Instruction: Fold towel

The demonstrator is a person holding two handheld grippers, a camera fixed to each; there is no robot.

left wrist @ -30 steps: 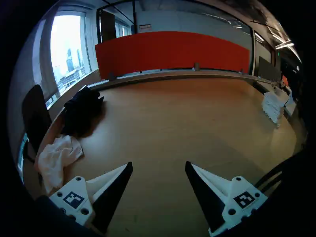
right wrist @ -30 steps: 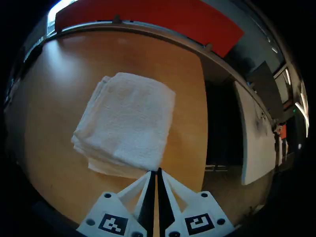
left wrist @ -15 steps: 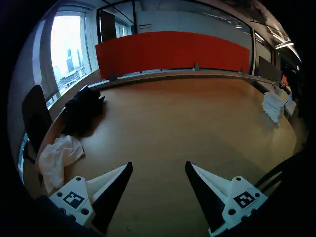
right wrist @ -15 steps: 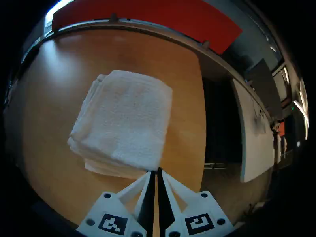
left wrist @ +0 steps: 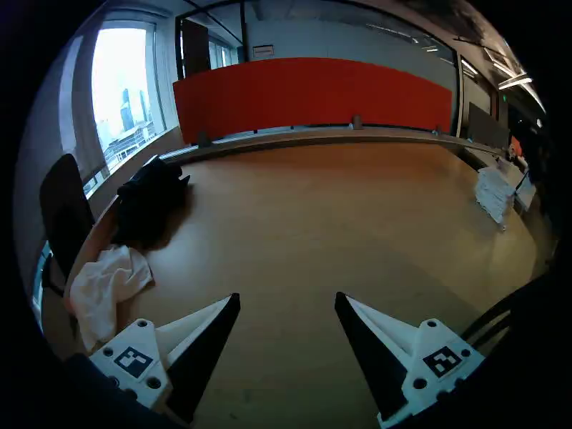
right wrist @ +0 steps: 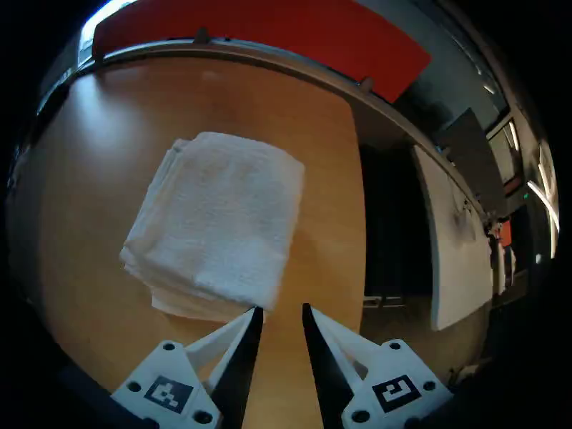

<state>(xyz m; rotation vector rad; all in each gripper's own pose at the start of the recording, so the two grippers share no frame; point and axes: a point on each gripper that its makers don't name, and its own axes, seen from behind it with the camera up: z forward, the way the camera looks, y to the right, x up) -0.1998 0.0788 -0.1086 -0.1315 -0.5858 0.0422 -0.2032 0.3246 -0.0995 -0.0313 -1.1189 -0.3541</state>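
Right gripper (right wrist: 281, 309): fingers narrow, small gap, nothing between them. Left finger tip sits right at the towel's near corner; can't tell if it touches. Judgement: gripper is low and aimed at that corner because that's where the last fold gets handled. Gap is too slim for a fresh grab w/o widening.

Towel (right wrist: 214, 222): lies flat on the wooden surface (right wrist: 93, 179), close to its right-hand edge as the right gripper view has it, bare wood on every side. White terry, folded into a thick rectangular pad. Several layers show as stacked edges along the near-left side. Top face smooth, corners approx. square, lower layers a bit staggered at the near edge. Judgement: fold looks done or nearly so; lower layers could maybe use a tidy.

Left gripper (left wrist: 286, 296): fingers wide, empty, hovering over bare wood toward the near edge. Judgement: kept out of the way, free for the next item.

Misc: crumpled white cloth (left wrist: 107, 282) at the left edge, dark clothing heap (left wrist: 146, 200) just behind it. White stack (left wrist: 493, 193) at the far right edge; can't tell if it's the same towel. Red partition (left wrist: 314, 93) runs along the far edge.
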